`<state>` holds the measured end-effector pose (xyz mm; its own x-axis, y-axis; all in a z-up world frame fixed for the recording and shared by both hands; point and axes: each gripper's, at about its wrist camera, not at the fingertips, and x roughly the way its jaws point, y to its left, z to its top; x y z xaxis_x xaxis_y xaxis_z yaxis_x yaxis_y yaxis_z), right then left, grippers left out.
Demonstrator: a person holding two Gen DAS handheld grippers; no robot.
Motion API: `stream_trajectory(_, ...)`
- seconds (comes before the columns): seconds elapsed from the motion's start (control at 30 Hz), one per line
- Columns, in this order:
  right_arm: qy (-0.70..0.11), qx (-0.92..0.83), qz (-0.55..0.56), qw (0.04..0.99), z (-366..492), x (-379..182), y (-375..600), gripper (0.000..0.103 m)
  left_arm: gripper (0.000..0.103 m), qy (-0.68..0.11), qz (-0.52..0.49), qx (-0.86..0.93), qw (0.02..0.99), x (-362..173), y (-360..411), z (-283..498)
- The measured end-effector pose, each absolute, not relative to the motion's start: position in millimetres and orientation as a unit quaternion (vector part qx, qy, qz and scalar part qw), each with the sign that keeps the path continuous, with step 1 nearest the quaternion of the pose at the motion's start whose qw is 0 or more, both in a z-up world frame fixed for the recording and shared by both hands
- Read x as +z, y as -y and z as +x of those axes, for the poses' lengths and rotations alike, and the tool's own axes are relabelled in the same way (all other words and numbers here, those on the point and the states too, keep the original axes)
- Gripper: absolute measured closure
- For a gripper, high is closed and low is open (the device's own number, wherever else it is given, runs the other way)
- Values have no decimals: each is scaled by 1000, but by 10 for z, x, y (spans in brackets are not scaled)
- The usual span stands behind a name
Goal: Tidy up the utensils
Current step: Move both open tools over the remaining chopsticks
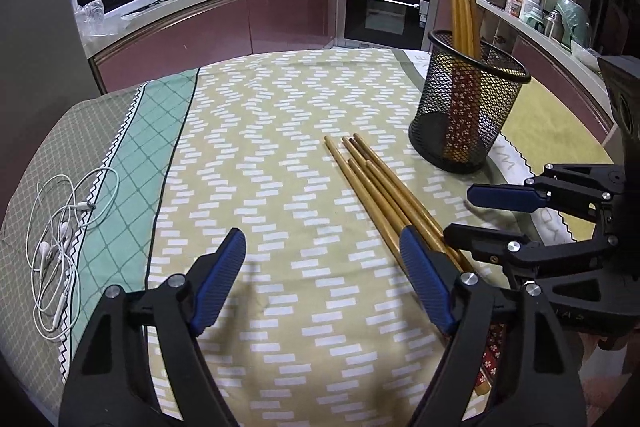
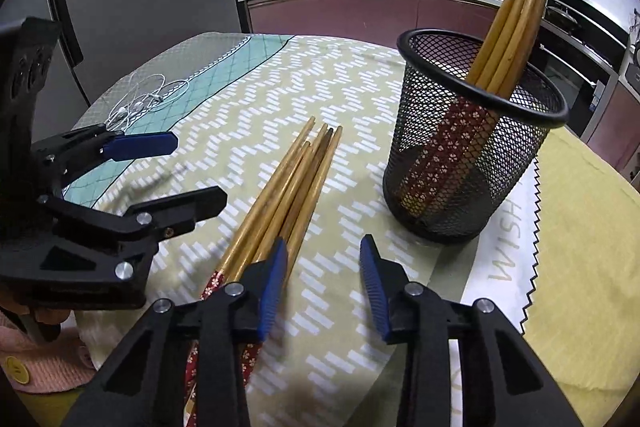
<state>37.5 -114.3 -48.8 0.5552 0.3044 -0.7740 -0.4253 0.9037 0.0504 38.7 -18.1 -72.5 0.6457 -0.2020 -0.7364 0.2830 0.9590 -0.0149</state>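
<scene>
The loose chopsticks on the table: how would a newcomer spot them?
Find the black mesh cup on the patterned tablecloth. Beside its base, the loose chopsticks lie flat in a bundle, unlike those standing in the cup.

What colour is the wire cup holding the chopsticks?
Black mesh cup, clearest in the right wrist view.

Black mesh holder (image 1: 468,107), golden-brown chopsticks (image 1: 376,183)

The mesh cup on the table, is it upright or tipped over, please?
Upright. The mesh cup stands on its base on the tablecloth, rim up, with several chopsticks leaning inside it.
</scene>
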Motion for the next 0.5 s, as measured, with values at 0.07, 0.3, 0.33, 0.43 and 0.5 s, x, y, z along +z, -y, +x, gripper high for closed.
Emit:
stream_trajectory(0.07,-426,207,-71,878,385,-481,1160,69,26,-401,51,-137,904,-738,197,390)
stream_trajectory(0.3,-438,222,-62,869,399,-476,1145,71,29,-412,50,-142,899,-816,221,424)
stream_trajectory(0.33,-440,223,-62,868,407,-483,1135,71,30,-412,50,-143,898,-819,212,428)
stream_trajectory(0.43,-439,218,-73,869,419,-477,1105,71,30,-413,51,-147,897,-821,228,436)
stream_trajectory(0.5,-440,216,-74,869,421,-472,1115,71,30,-413,52,-147,897,-826,232,440)
